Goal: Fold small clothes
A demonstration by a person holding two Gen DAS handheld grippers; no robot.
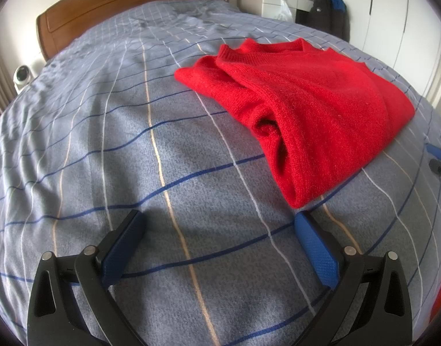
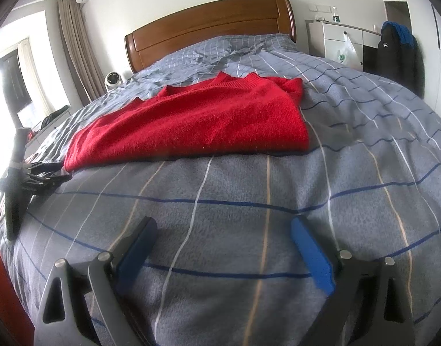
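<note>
The left gripper (image 1: 217, 225) hovered low over the bed (image 1: 105, 144) near its foot edge, its jaws spread wide and holding nothing; the right-hand blue pad (image 1: 315, 248) sat just short of the nearest corner of the red sweater (image 1: 307, 101). The sweater lay toward the middle of the bed, nearer the foot than the wooden headboard (image 2: 209, 31). Both sides seemed folded in over the body, giving a long narrow shape with the collar toward the headboard, though the knit bunched at the near-left fold and the layers were hard to read there.

The right gripper (image 2: 223, 236) was likewise wide open and empty above the checked cover, well apart from the sweater's hem edge (image 2: 191, 151). The left gripper showed at the left border of the right wrist view, close to the sweater's corner.

By this showing, the lengthwise folds were likely done. What remained was probably bringing the hem up toward the collar, then squaring the bundle.
</note>
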